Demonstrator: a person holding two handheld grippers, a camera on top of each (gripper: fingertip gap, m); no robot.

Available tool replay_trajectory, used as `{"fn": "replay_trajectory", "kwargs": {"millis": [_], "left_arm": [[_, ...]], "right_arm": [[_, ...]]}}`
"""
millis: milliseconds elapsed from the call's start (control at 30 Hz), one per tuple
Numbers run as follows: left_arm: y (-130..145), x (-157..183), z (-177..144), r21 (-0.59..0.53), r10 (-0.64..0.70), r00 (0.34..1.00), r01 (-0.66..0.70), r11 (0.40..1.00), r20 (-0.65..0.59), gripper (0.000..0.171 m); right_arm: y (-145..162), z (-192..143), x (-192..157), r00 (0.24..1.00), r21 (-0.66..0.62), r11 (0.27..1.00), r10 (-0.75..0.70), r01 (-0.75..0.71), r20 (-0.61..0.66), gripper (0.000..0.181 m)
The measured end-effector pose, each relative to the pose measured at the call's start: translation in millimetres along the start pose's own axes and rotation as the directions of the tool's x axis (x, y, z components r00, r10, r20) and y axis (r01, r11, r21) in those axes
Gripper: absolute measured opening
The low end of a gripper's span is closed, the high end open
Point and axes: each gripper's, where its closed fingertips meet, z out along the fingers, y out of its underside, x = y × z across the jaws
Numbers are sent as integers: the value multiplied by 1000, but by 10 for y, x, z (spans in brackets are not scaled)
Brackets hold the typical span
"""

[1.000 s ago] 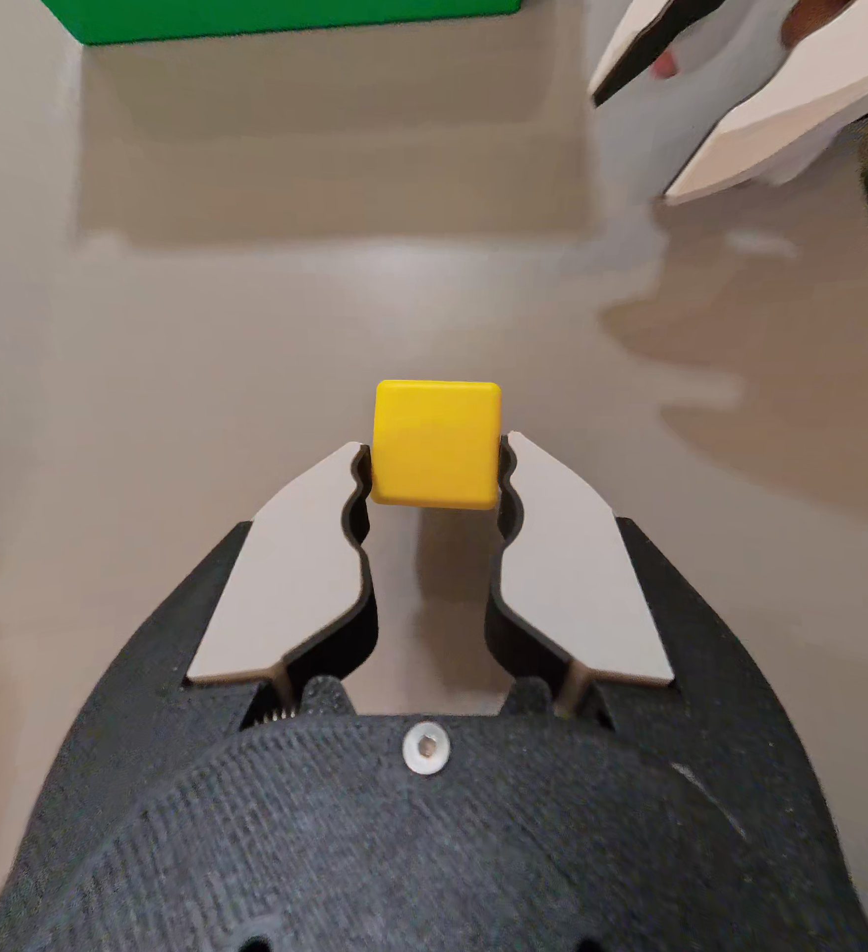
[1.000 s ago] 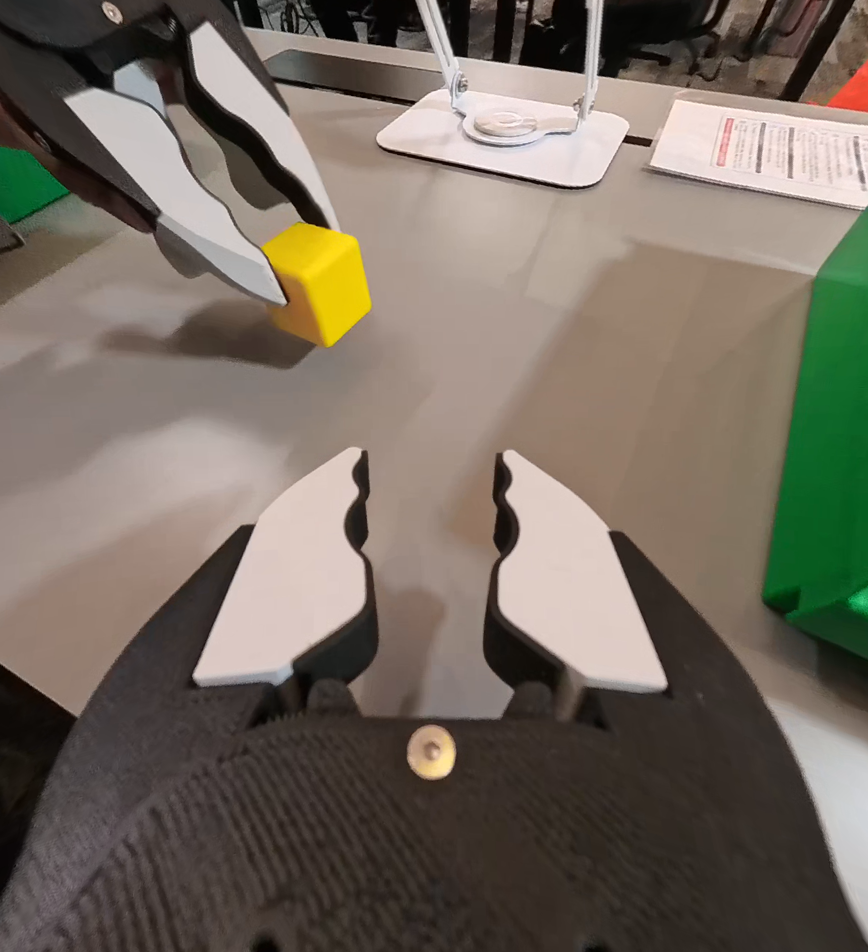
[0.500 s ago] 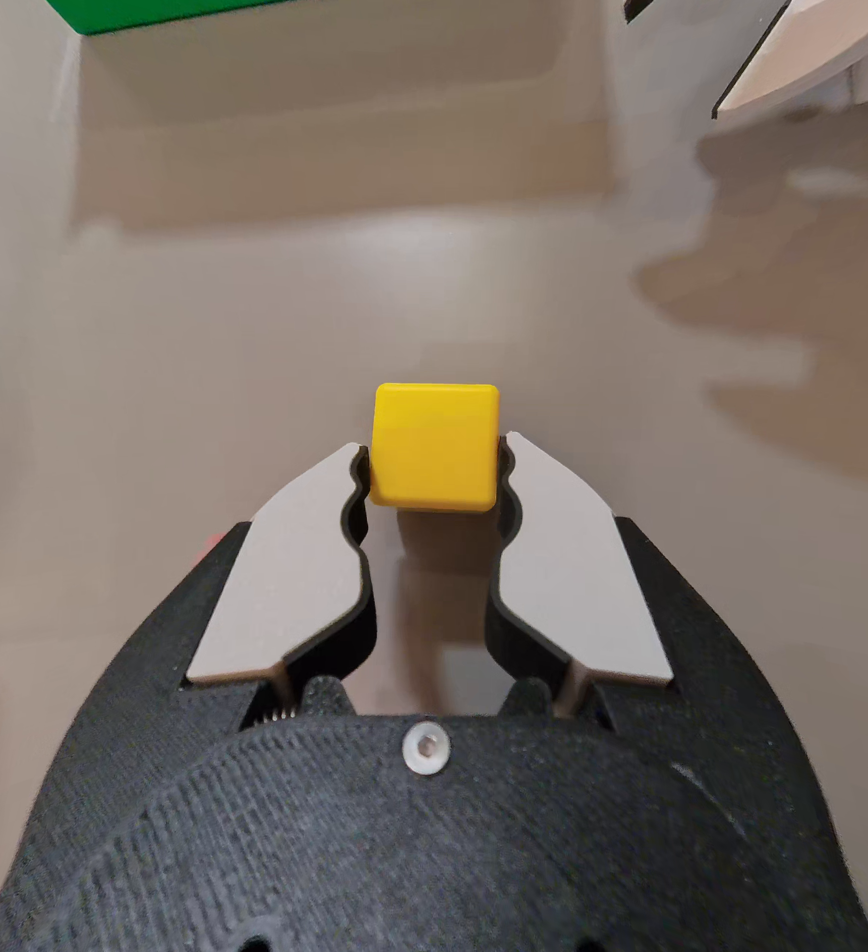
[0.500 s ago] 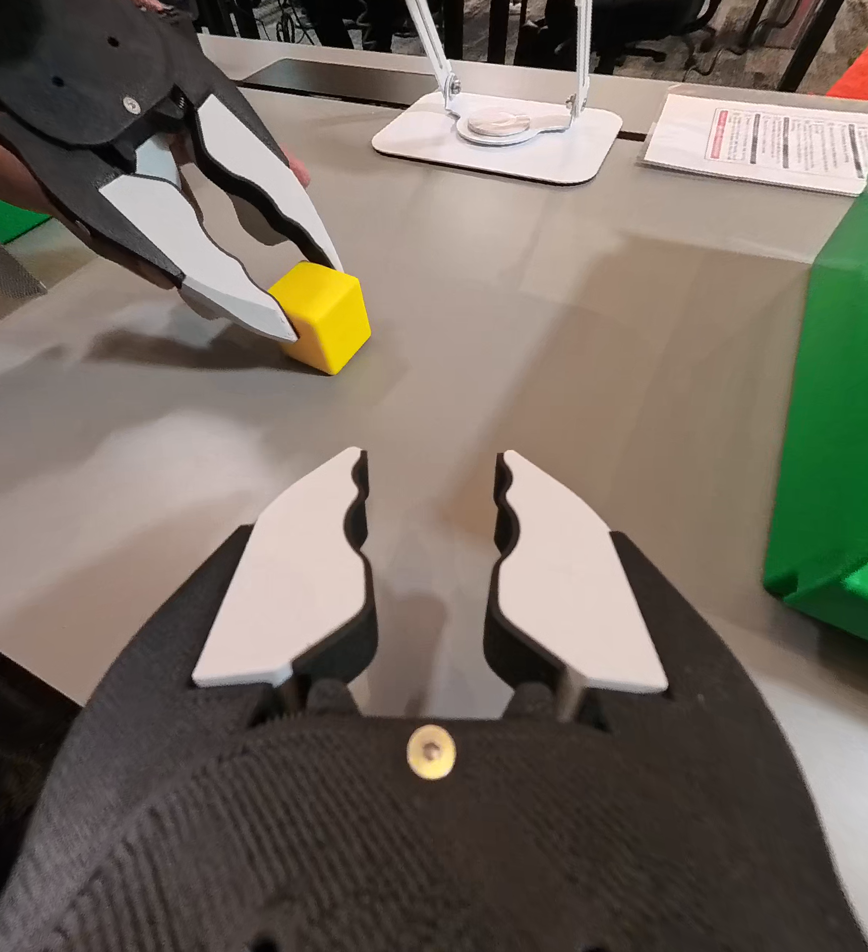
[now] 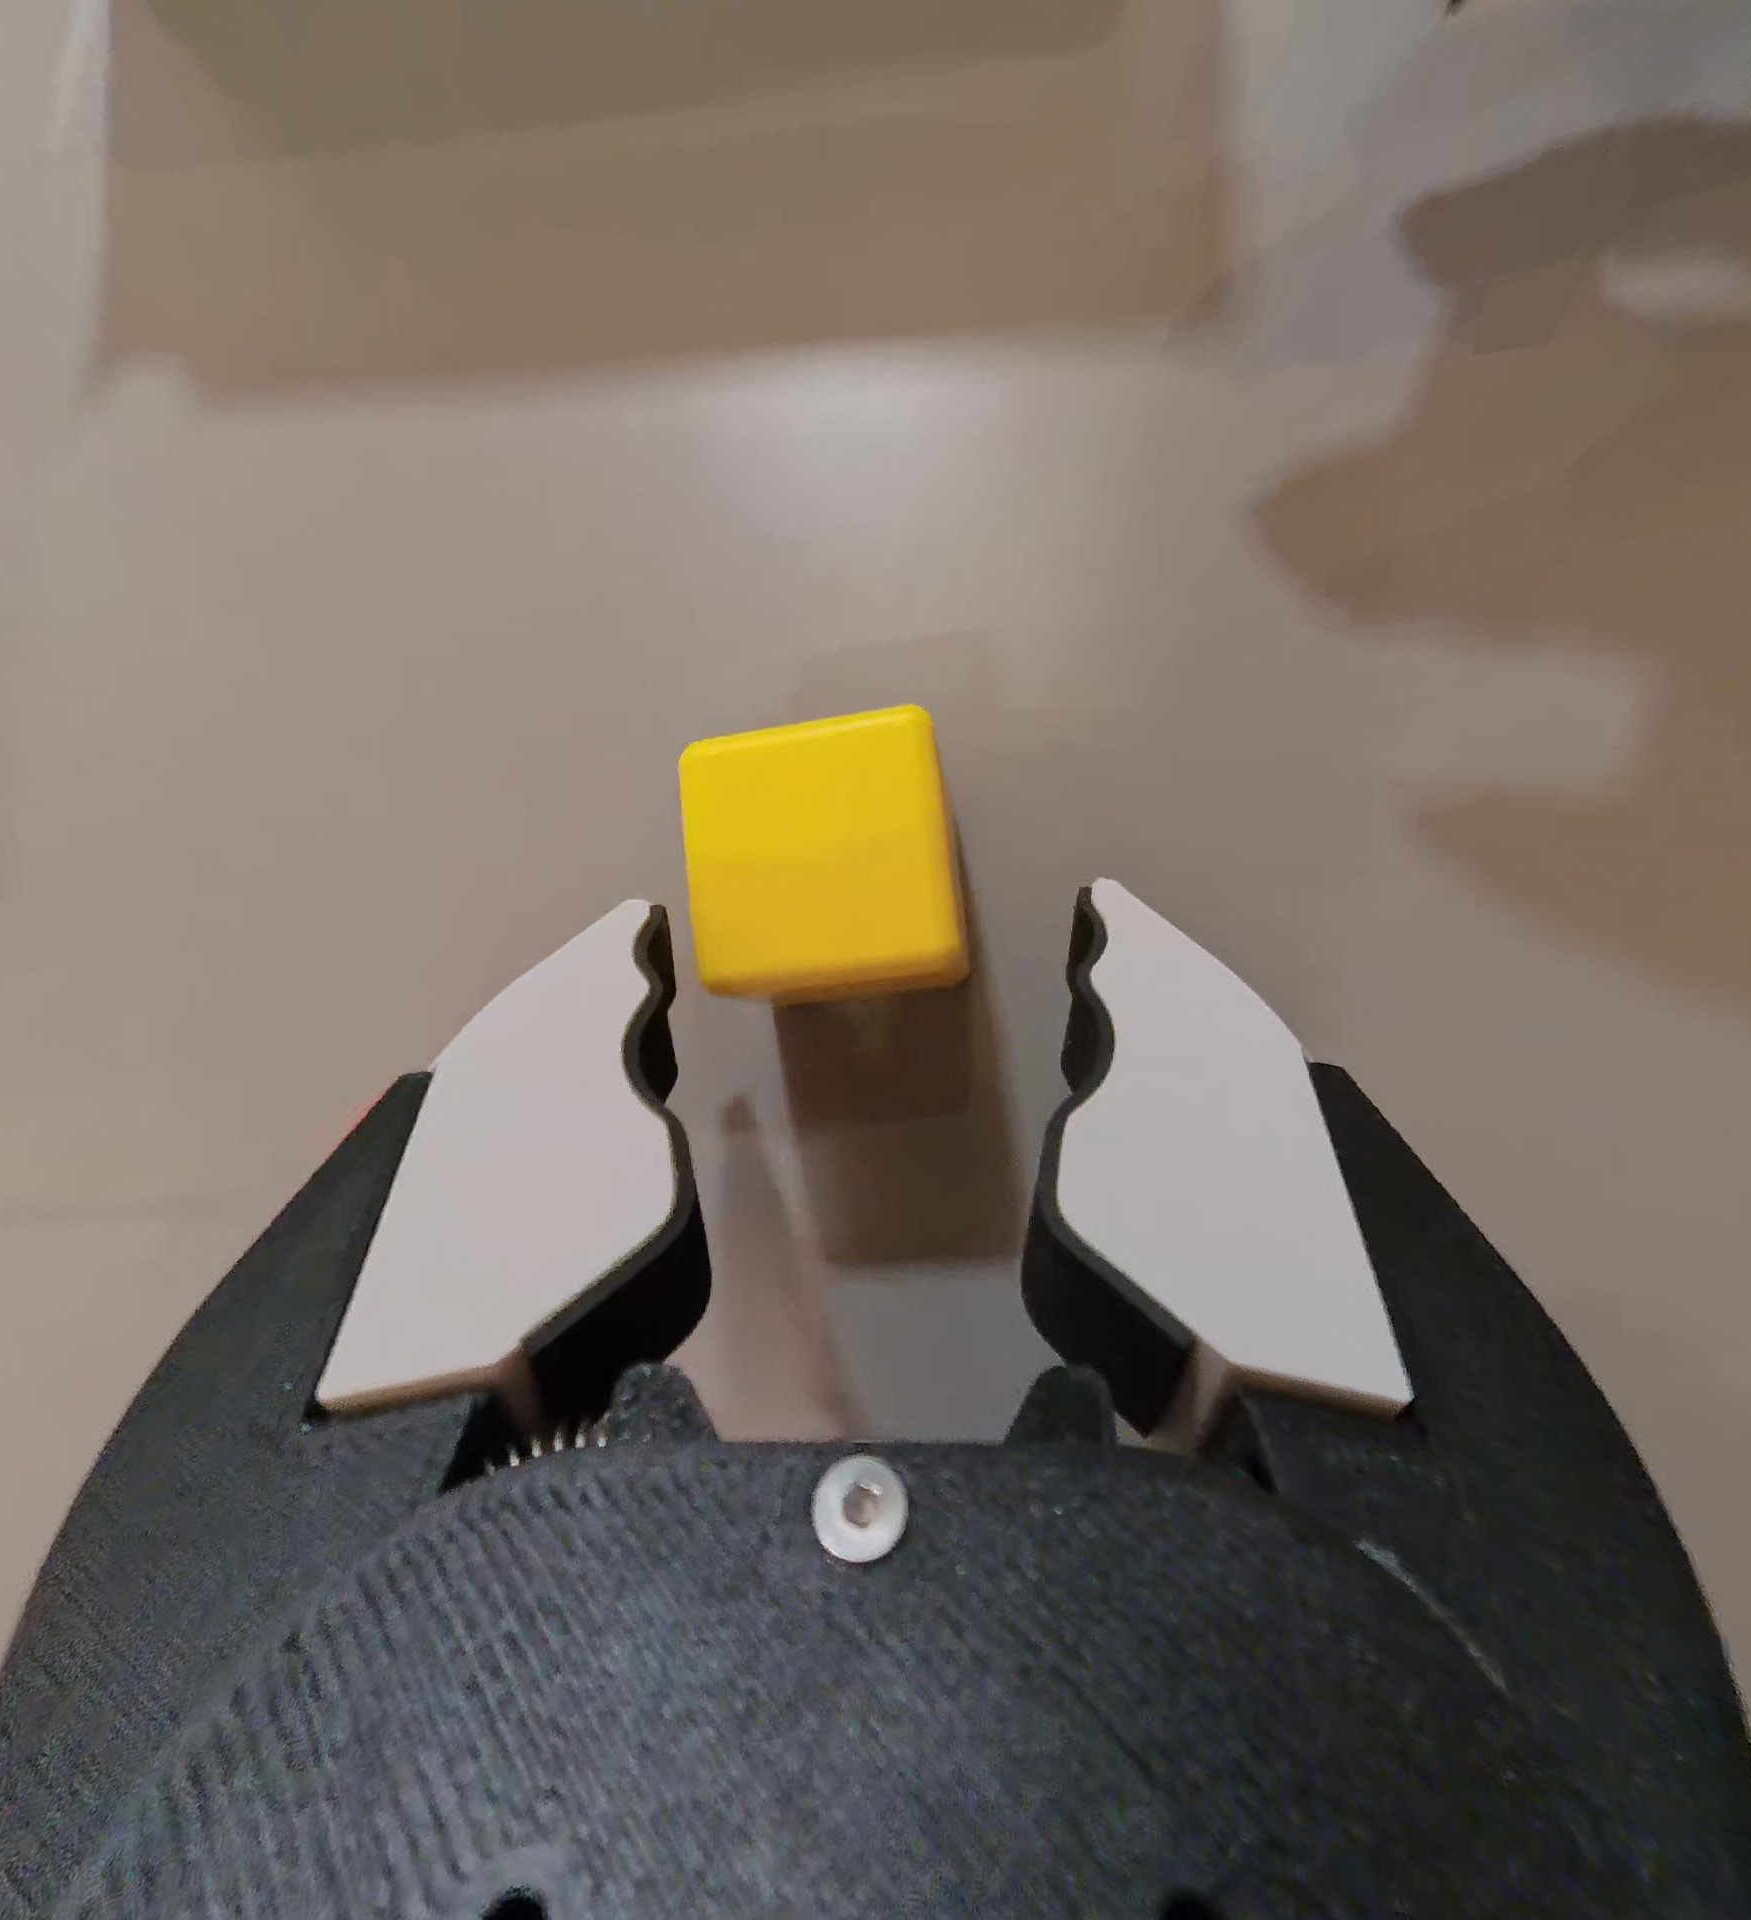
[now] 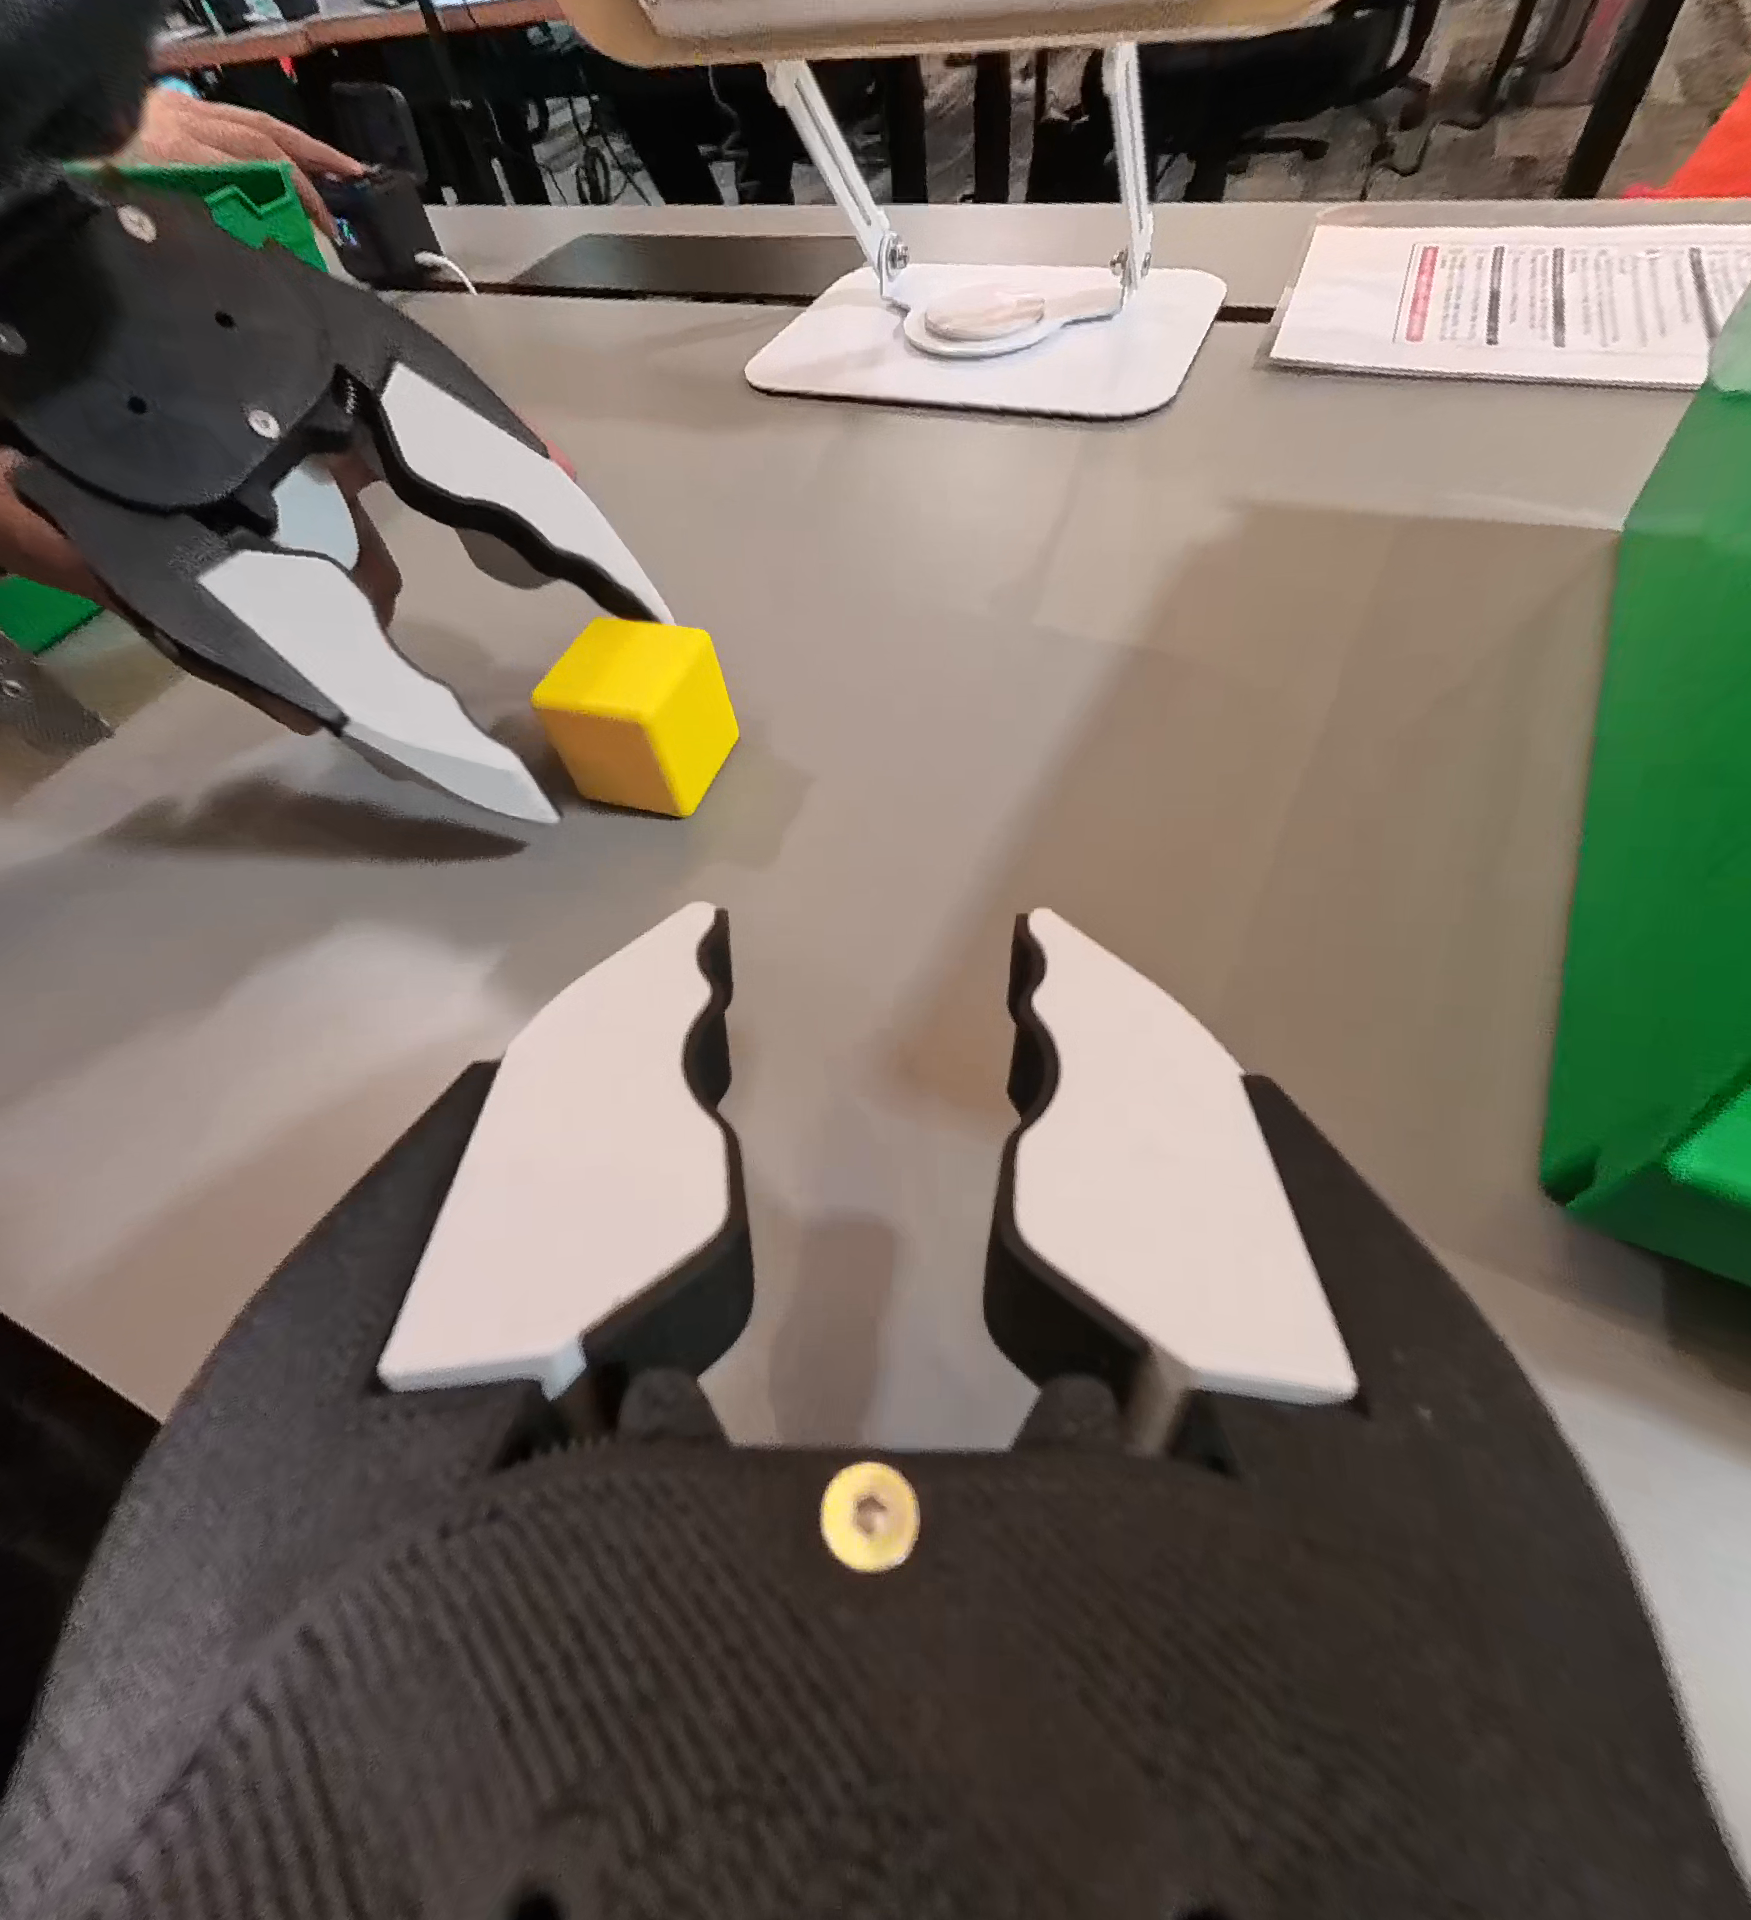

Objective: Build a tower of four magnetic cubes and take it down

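A yellow cube (image 5: 817,850) rests on the grey table (image 5: 331,675), just ahead of my left gripper (image 5: 873,914). The left gripper's jaws stand wide open, with a clear gap on each side of the cube, so nothing is in its grasp. In the right wrist view the same cube (image 6: 637,714) sits on the table with the left gripper (image 6: 601,717) open around its near end. My right gripper (image 6: 869,935) is open and empty, hovering over bare table to the right of the cube.
A green bin (image 6: 1723,810) stands at the right. A white stand base (image 6: 985,338) and a printed sheet (image 6: 1515,307) lie at the far side of the table. A person's hand (image 6: 227,140) and more green bins (image 6: 258,208) are at the far left.
The left gripper lowered the yellow cube onto the table, then opened and let it go. The cube now sits free, slightly turned. The right gripper stayed open and shifted a little.
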Motion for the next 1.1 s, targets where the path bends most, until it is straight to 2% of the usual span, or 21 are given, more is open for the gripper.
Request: {"fn": "replay_trajectory", "kwargs": {"millis": [200, 333, 533, 633, 733, 867, 1100], "left_arm": [[47, -180, -53, 91, -97, 992, 90, 992, 84, 73], [172, -105, -119, 105, -148, 988, 143, 984, 45, 73], [173, -161, -249, 185, -212, 971, 190, 964, 108, 69], [62, -177, -288, 257, -349, 933, 319, 912, 84, 80], [-27, -107, -265, 263, -459, 889, 441, 858, 4, 83], [77, -248, -149, 245, -425, 884, 375, 894, 195, 83], [89, -125, -93, 192, -378, 908, 345, 919, 180, 80]], "right_arm": [[-124, 54, 0, 995, 43, 996, 68, -72, 74, 55], [-221, 189, -57, 974, 51, 987, 140, -151, 177, 61], [-270, 286, -209, 961, 40, 990, 124, -138, 246, 63], [-263, 341, -281, 964, 28, 995, 81, -91, 252, 62], [-286, 391, -360, 961, 29, 997, 64, -75, 270, 62], [-305, 455, -397, 949, 17, 993, 105, -116, 298, 64], [-267, 480, -367, 940, -19, 987, 158, -160, 304, 65]]}}
